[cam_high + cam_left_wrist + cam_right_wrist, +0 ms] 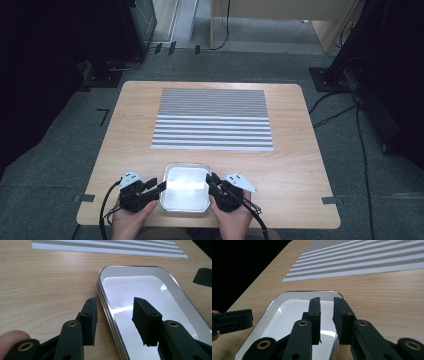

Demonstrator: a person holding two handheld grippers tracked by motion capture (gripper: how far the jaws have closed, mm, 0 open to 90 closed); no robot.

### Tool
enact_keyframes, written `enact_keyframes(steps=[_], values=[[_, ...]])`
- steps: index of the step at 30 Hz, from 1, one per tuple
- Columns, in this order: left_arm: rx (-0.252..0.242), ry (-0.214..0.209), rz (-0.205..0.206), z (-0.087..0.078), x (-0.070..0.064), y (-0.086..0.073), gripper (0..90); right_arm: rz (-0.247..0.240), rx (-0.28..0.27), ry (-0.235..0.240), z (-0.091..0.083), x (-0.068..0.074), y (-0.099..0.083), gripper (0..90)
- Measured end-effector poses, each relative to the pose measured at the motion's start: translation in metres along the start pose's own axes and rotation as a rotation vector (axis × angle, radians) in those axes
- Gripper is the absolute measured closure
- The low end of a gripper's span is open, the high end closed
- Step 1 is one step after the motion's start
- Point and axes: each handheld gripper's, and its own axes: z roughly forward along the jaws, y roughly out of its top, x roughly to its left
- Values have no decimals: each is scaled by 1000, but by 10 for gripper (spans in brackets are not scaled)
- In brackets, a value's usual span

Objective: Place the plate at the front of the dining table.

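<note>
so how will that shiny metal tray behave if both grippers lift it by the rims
The metal tray looks thin-walled and empty, so probably light and stiff. Its mirror-like finish suggests the rims may slip between the pads. The left gripper straddles one rim, jaws wide; the right gripper straddles the other, nearly closed. Lifted unevenly, the shallow tray might tilt.

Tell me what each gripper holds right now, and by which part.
Left gripper straddles the metal tray's left rim, open, not clamped. Right gripper has its fingers around the right rim, nearly closed; contact cannot be told.

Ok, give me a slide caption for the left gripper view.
Left tool open, jaws straddling the near rim of a shiny metal tray on a wooden table, striped mat beyond.
</note>
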Motion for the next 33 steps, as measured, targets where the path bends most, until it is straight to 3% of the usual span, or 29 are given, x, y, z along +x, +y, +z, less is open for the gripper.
enact_keyframes(steps=[5, 12, 21, 25, 33], values=[[8, -17, 19, 2, -4, -1, 590, 6, 2, -33, 3, 2, -5, 787], [32, -6, 52, 5, -8, -2, 640, 40, 19, -82, 5, 0, -9, 822], [43, 42, 95, 7, -12, -3, 724, 48, 79, -101, 9, -2, -12, 856], [44, 57, 108, 7, -12, -3, 753, 94, 90, -90, 10, -5, -12, 866], [43, 54, 119, 10, -15, -5, 705, 139, 90, -89, 9, -6, -10, 898]])
